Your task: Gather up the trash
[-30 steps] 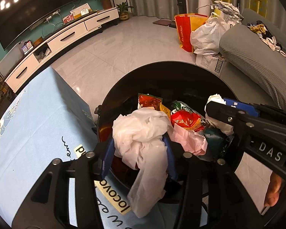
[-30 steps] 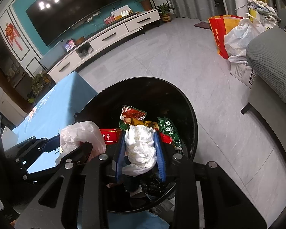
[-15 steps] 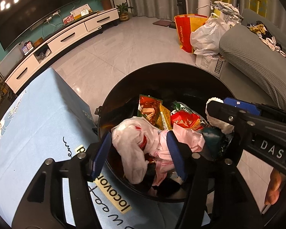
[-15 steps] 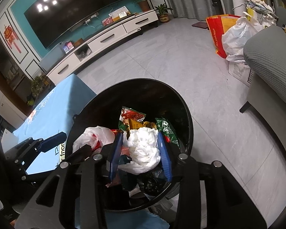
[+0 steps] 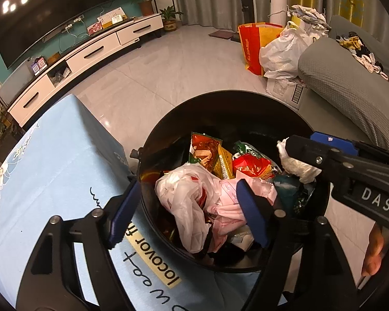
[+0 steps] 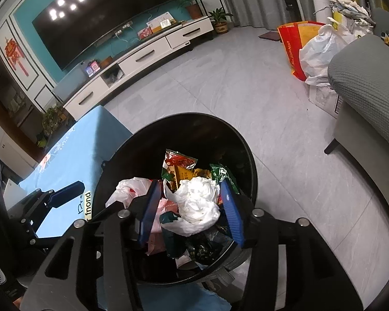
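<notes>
A round black trash bin stands beside the table and holds snack wrappers and other trash. My left gripper is open over the bin; a white plastic bag lies loose in the bin between its fingers. My right gripper is open over the bin, its fingers spread on either side of a crumpled white tissue that looks loose. From the left wrist view the tissue shows beside the right gripper's finger.
The table with a light blue cloth lies left of the bin. A grey sofa stands at right. White bags and a red-yellow shopping bag sit on the tiled floor behind. A TV cabinet lines the far wall.
Both grippers opened over the bin. The white plastic bag dropped from my left gripper into the bin. The tissue came free between my right gripper's fingers.
</notes>
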Demonstrator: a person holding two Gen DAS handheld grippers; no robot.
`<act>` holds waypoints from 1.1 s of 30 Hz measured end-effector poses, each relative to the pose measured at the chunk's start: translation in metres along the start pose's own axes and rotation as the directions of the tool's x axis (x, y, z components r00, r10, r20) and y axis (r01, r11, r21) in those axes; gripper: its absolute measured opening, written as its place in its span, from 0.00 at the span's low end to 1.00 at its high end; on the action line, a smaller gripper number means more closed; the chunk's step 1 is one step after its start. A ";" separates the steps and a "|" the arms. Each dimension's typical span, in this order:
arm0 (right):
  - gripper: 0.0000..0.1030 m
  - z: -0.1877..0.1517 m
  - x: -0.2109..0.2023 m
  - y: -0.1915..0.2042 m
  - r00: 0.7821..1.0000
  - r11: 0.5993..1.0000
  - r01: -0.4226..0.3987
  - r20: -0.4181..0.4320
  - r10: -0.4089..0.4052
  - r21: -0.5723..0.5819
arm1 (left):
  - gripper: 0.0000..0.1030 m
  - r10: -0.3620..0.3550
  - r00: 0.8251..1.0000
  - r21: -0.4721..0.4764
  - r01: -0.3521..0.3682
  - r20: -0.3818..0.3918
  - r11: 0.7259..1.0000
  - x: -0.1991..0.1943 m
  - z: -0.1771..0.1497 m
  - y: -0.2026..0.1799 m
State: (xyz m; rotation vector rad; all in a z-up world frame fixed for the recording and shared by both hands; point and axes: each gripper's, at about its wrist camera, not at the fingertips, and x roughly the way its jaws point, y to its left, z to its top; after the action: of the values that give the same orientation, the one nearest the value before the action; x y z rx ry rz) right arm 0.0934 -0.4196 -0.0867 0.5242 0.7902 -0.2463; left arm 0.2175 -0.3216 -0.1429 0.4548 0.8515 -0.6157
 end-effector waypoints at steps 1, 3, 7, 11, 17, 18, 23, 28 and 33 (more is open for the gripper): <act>0.50 0.001 -0.001 0.000 1.000 1.000 0.000 0.002 0.000 0.000 | 0.75 0.000 1.000 -0.001 0.000 0.002 1.000 -0.001 0.000 0.000; 0.51 0.001 -0.004 0.000 1.000 1.000 0.000 0.007 0.000 0.002 | 0.79 0.000 1.000 -0.001 0.000 0.006 1.000 -0.003 0.001 0.001; 0.58 0.002 -0.010 0.001 1.000 1.000 -0.003 0.019 0.003 0.005 | 0.87 0.001 1.000 -0.009 -0.001 0.020 1.000 -0.010 0.001 0.003; 0.61 0.003 -0.020 0.003 0.999 1.000 -0.005 0.036 0.005 0.005 | 0.90 0.007 1.000 -0.016 -0.006 0.031 1.000 -0.017 0.002 0.005; 0.72 0.005 -0.040 0.006 0.998 1.000 0.006 0.066 -0.007 0.002 | 0.97 0.021 0.999 -0.030 -0.020 0.048 0.999 -0.036 0.001 0.008; 0.74 0.005 -0.044 0.006 0.997 1.000 0.010 0.070 -0.010 0.001 | 0.97 0.027 0.998 -0.033 -0.025 0.051 0.999 -0.039 0.000 0.009; 0.85 0.001 -0.063 0.010 0.996 0.999 0.046 0.082 -0.044 -0.022 | 0.97 0.041 0.997 -0.049 -0.038 0.062 0.998 -0.060 -0.005 0.012; 0.97 -0.008 -0.084 0.020 0.990 0.990 0.115 0.094 -0.107 -0.076 | 0.97 0.070 0.994 -0.066 -0.064 0.079 0.996 -0.087 -0.013 0.018; 0.97 -0.023 -0.105 0.036 0.976 0.969 0.204 0.106 -0.190 -0.139 | 0.97 0.101 0.989 -0.107 -0.089 0.107 0.990 -0.128 -0.026 0.026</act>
State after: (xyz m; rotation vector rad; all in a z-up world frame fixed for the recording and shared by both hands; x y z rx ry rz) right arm 0.0221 -0.3754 -0.0111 0.2905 0.7643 -0.3897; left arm 0.1560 -0.2461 -0.0523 0.3625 0.7462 -0.5025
